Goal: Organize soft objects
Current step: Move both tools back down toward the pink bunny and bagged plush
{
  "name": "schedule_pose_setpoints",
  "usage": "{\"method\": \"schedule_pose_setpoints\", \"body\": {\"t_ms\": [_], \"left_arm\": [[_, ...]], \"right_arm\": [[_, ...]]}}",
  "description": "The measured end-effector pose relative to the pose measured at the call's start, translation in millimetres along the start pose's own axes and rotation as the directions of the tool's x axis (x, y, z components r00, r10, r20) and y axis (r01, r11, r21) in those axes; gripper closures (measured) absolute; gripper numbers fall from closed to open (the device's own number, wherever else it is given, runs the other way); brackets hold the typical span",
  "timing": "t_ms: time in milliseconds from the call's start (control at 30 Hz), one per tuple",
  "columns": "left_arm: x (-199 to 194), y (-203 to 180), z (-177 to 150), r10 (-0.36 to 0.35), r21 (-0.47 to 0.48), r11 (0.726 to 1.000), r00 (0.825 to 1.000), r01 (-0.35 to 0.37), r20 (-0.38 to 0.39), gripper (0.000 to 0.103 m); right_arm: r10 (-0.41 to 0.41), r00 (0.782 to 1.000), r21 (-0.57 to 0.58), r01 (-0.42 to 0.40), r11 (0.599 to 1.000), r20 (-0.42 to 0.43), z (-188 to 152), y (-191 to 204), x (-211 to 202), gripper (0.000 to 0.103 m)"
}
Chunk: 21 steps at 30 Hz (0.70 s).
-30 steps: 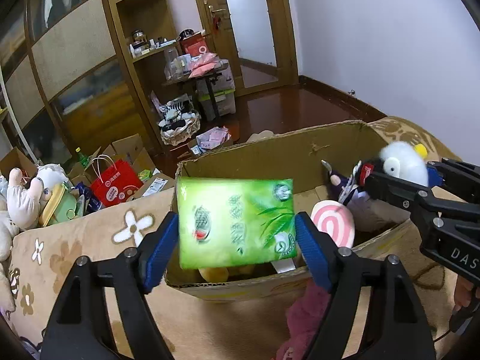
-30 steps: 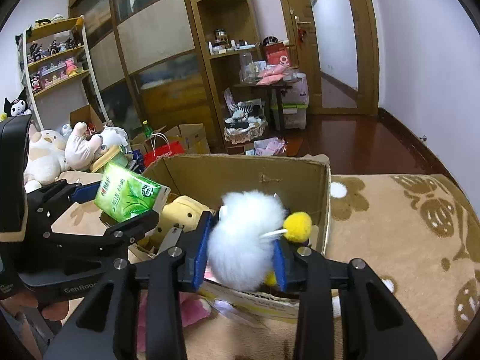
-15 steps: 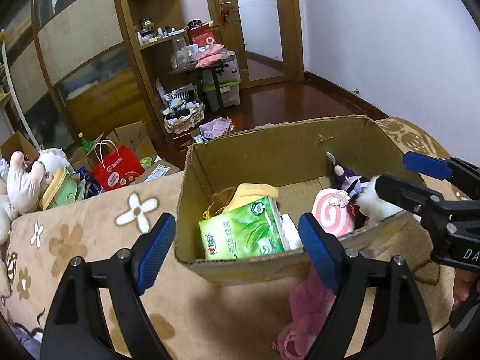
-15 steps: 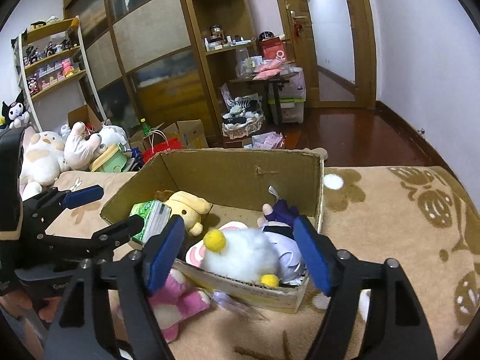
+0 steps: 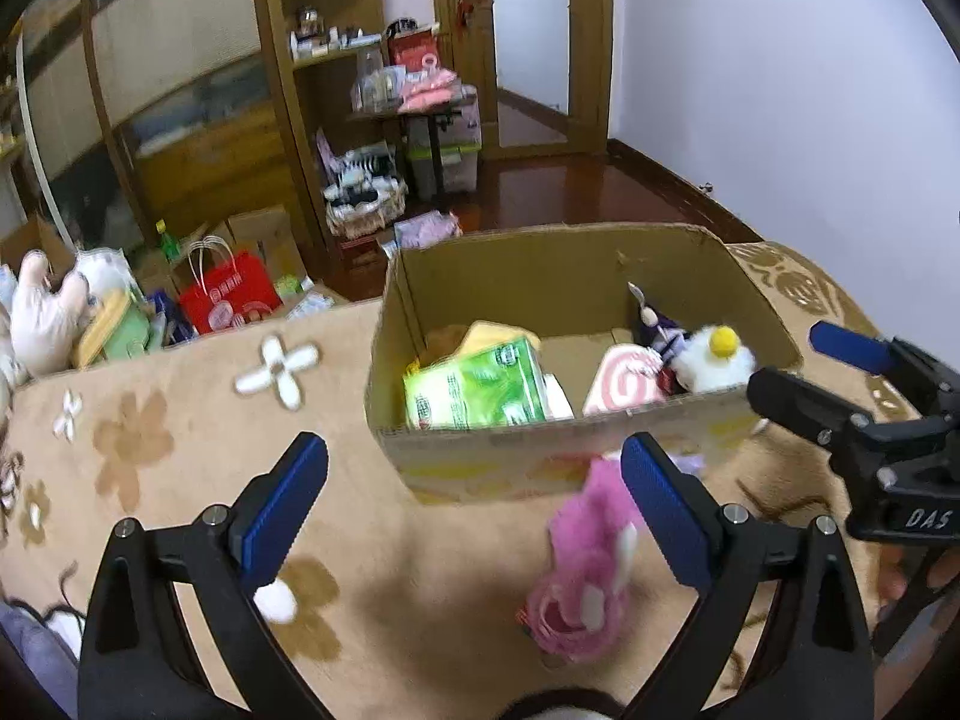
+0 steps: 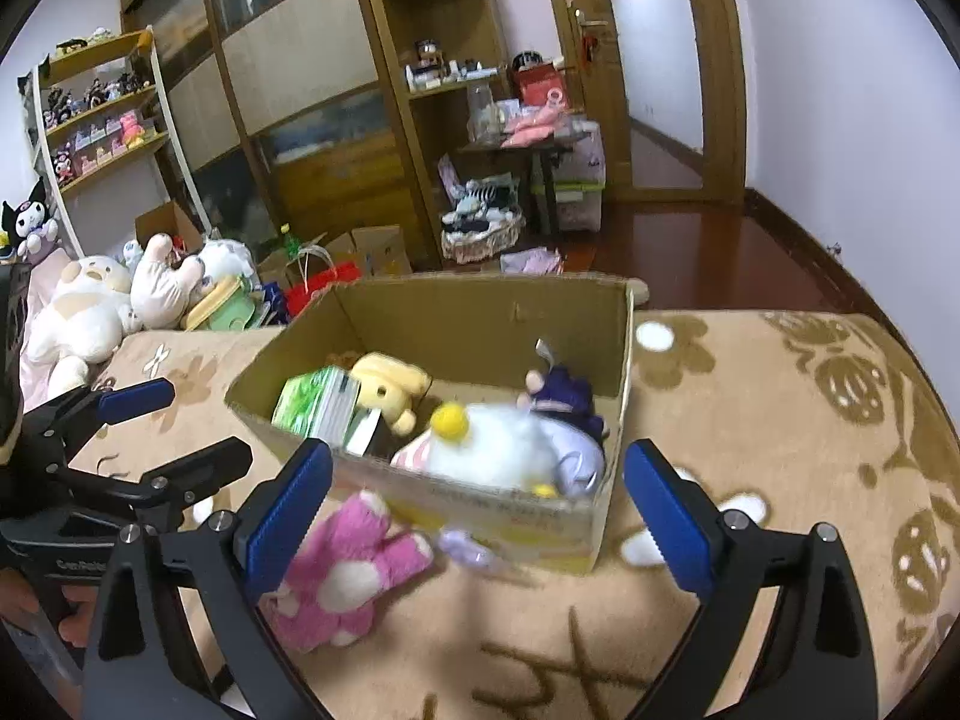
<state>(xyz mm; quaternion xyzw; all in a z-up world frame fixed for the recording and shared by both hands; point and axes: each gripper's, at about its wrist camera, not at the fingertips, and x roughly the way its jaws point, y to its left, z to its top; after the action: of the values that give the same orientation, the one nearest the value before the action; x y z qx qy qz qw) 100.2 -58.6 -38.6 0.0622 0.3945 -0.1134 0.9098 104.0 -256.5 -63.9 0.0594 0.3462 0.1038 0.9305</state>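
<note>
A cardboard box stands on the patterned blanket. In it lie a green tissue pack, a yellow plush, a pink swirl toy, a white fluffy plush with a yellow ball and a purple doll. A pink plush lies on the blanket in front of the box. My left gripper is open and empty, short of the box. My right gripper is open and empty, over the box's near wall.
The beige blanket with flower patterns spreads all around the box. Large plush toys sit at its far left edge. Beyond are a red bag, cartons, wooden shelves and a doorway.
Both grippers opened: the green tissue pack and the white fluffy plush dropped into the box. Both grippers have since drawn back from the box.
</note>
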Motion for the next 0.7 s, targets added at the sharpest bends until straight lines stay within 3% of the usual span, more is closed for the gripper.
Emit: {"method": "schedule_pose_setpoints", "body": {"t_ms": [467,700], "left_arm": [[11,-6,-33,-0.055,-0.014,0.998,0.988,0.054,-0.143,0.006],[25,-17,-38,-0.082,0.011,0.996,0.979,0.086,-0.185,0.006]], "right_arm": [[-0.005,0.988,0.047,0.012,0.999,-0.156,-33,-3,32,0.000],[0.014,0.979,0.128,0.012,0.992,-0.201,-41,-17,52,0.000]]}}
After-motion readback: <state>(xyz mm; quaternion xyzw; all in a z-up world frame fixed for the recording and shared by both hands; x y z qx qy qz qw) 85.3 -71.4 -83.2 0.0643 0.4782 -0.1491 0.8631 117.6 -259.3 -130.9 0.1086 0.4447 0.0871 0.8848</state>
